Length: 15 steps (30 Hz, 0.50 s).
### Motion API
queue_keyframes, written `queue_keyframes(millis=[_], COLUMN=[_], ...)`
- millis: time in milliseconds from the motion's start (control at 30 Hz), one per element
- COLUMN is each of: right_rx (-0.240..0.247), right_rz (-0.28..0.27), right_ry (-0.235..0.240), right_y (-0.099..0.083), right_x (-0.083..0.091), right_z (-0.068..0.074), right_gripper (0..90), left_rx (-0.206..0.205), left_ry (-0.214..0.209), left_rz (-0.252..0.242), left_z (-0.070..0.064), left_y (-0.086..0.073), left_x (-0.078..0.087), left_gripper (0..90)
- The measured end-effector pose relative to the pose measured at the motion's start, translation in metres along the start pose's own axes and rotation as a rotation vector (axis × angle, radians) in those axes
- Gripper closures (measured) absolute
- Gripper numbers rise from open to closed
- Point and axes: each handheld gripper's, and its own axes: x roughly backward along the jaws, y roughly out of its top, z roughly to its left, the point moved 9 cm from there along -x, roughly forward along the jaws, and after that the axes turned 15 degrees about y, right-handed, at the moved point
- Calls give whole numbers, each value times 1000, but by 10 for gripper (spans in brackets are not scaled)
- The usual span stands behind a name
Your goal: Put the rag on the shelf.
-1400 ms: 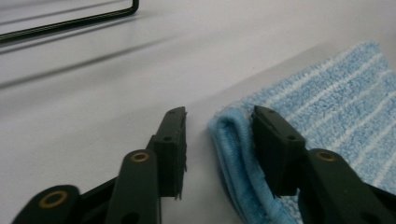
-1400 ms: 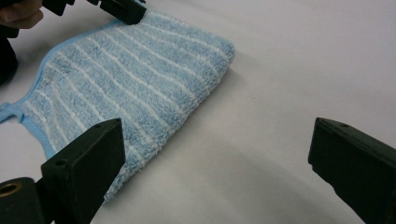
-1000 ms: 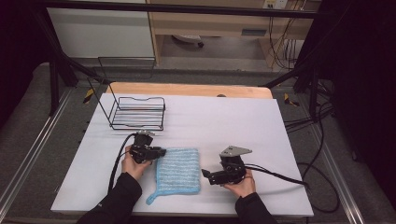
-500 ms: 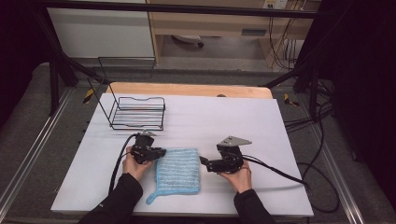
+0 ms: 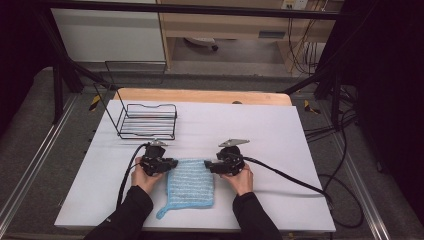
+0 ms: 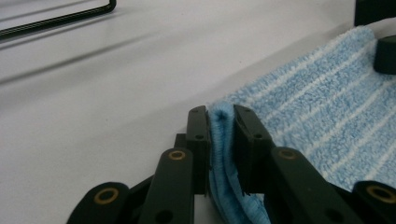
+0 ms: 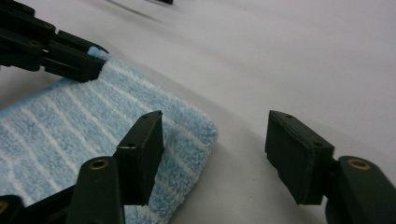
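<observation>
Left gripper view shows my left gripper point(image 6: 220, 122) clamped on the towel point(image 6: 327, 116) corner as anchor; my right gripper point(image 7: 215, 140) straddles the opposite corner, jaws apart, ready to pinch.

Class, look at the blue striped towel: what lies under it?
The blue striped towel lies flat on the white table. Bare tabletop shows around it; whatever lies beneath is covered by the cloth.

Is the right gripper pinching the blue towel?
No, the right gripper stands wide open at the corner of the blue towel, not clamped on it.
</observation>
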Motion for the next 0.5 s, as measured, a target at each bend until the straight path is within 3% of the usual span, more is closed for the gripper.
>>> queue_keyframes(millis=[100,200,267,300,500], right_rx=[-14,-26,-26,-32,-44], right_rz=[15,27,30,37,45], right_ry=[10,44,51,69,103], right_y=[-2,-3,-4,-4,-6], right_x=[-3,-4,-4,-5,-8], right_z=[-1,2,2,3,6], right_gripper=[442,546,564,622,725], left_rx=[-2,-3,-5,-5,-5], left_ry=[-1,-1,-2,-3,-4], left_rz=[-1,-3,-3,-4,-4], left_z=[0,0,0,0,0], left_y=[0,0,0,0,0], left_x=[0,0,0,0,0], left_gripper=[767,766,766,765,765])
